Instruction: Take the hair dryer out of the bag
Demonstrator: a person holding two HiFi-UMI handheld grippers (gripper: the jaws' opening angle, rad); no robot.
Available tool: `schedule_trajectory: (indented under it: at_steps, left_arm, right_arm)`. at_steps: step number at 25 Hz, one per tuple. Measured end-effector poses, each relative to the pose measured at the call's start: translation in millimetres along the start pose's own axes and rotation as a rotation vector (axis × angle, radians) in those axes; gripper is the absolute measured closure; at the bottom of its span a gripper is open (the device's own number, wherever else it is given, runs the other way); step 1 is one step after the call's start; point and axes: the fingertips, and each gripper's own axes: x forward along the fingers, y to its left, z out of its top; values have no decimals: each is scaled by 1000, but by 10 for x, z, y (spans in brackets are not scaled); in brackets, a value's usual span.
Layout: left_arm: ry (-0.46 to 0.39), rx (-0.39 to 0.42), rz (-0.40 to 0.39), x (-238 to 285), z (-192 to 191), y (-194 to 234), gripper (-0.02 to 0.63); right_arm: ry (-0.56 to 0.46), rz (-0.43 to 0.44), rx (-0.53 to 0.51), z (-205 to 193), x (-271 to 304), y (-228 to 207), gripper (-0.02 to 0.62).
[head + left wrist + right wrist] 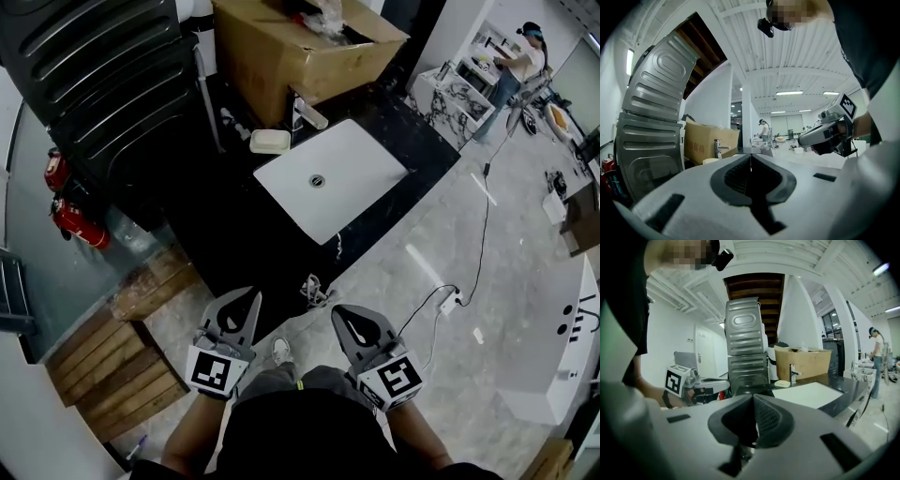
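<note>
No hair dryer and no bag show in any view. In the head view my left gripper (253,298) and right gripper (339,311) are held close in front of the body, side by side above the floor. Both point toward the black counter (225,234). Each pair of jaws is pressed together with nothing between them. The left gripper view looks along its shut jaws (751,157) and catches the right gripper (825,133) off to the right. The right gripper view shows its shut jaws (753,397) and the left gripper (701,385) to the left.
The counter ahead holds a white sink (352,192), a faucet (305,111), a soap dish (270,142) and a cardboard box (300,47). A ribbed dark panel (103,84), fire extinguishers (70,220) and wooden pallets (112,366) stand left. A cable and power strip (450,300) lie right; a person (520,61) stands far off.
</note>
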Motion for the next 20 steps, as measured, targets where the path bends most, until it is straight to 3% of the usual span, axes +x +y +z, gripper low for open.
schedule_trajectory:
  at_steps: [8, 11, 17, 20]
  left_arm:
    - [-7, -14, -6, 245, -55, 104, 583]
    - [4, -18, 17, 242, -110, 98, 583]
    - [58, -1, 84, 278, -233, 91, 581]
    - [102, 53, 90, 299, -447, 14, 581]
  right_arm:
    - [17, -5, -20, 55, 191, -158, 581]
    - [-13, 29, -27, 60, 283, -173, 581]
    - [38, 122, -69, 82, 460, -274, 581]
    - [16, 166, -93, 50, 585, -348, 581]
